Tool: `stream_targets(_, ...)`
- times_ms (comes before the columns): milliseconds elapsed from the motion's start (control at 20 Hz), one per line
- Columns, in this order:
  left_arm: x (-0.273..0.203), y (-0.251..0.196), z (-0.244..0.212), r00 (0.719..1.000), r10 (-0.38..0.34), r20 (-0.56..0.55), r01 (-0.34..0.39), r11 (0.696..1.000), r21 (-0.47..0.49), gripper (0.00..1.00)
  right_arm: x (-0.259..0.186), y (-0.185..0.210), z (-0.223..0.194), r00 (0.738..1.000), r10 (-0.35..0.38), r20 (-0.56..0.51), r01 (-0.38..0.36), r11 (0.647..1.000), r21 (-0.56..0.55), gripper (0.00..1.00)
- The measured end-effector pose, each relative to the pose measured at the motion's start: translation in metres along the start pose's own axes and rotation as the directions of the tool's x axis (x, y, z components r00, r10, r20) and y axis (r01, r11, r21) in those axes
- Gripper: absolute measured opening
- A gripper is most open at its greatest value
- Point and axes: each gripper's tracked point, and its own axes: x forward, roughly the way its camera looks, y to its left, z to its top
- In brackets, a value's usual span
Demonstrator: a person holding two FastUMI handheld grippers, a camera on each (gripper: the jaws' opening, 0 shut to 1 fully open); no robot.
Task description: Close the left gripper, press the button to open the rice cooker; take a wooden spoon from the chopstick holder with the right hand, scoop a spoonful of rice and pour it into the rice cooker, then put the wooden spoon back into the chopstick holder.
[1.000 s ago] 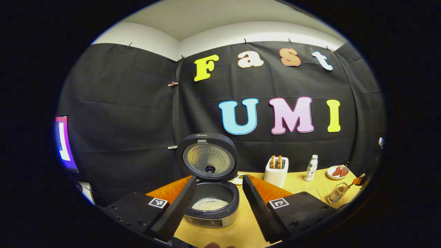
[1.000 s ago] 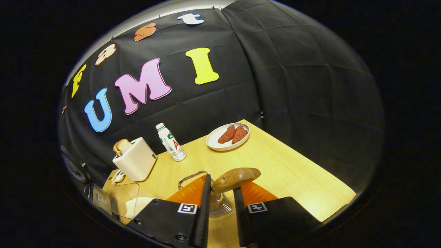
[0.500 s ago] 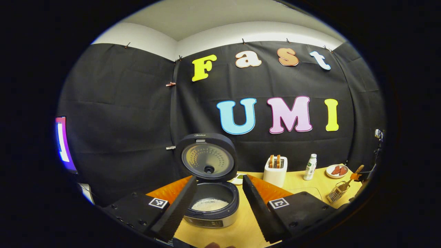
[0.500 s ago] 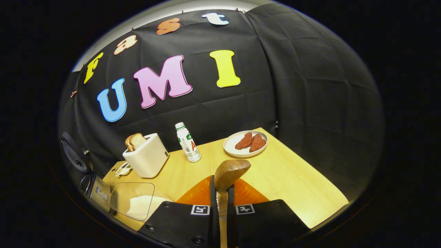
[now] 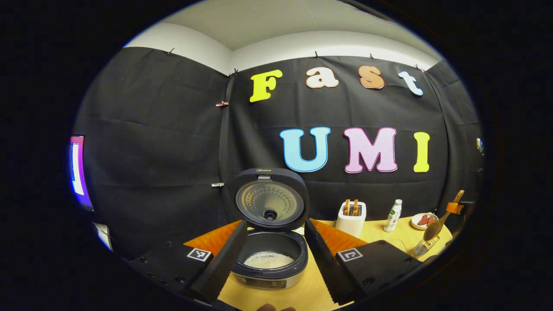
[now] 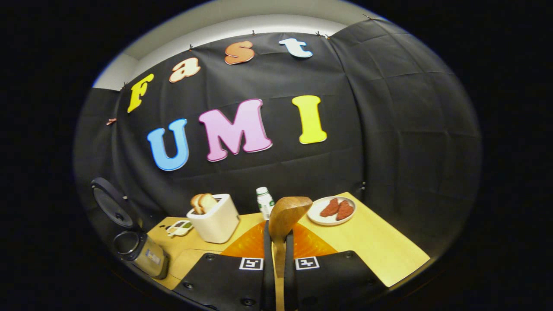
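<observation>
The rice cooker (image 5: pixel 270 270) stands with its lid (image 5: pixel 271 198) raised and white rice (image 5: pixel 268 260) in the pot. My left gripper (image 5: pixel 274 223) hovers open just in front of it, one finger on each side of the pot. My right gripper (image 6: pixel 278 231) is shut on the handle of the wooden spoon (image 6: pixel 288 212), whose bowl points up and forward. In the left gripper view the right gripper (image 5: pixel 454 208) holds the spoon (image 5: pixel 433 229) in the air above the wire chopstick holder (image 5: pixel 420 249). The open cooker (image 6: pixel 139 252) sits at the far left of the right gripper view.
On the wooden table (image 6: pixel 380 246) stand a white toaster (image 6: pixel 214 219) with bread, a small bottle (image 6: pixel 263 199), a plate of red meat slices (image 6: pixel 332 211) and a small dish (image 6: pixel 179 227). A clear container (image 6: pixel 188 259) lies near my right gripper. A lit screen (image 5: pixel 77 170) hangs at the left.
My right gripper closed on the spoon handle and lifted the spoon up out of the chopstick holder, levelling out. The left gripper has stayed open at the cooker, shifting only slightly.
</observation>
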Motion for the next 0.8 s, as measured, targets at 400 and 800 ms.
stream_targets(400,0.022,0.035,-0.002,1.000,-0.024,0.003,0.024,1.000,0.007,0.90,0.026,0.105,-0.070,0.985,0.120,-0.125,-0.128,0.990,-0.061,0.12)
stream_targets(800,0.043,0.064,-0.009,0.999,-0.045,-0.011,0.045,0.999,0.011,0.90,0.040,0.118,-0.148,0.964,0.024,-0.264,-0.059,0.990,-0.126,0.12)
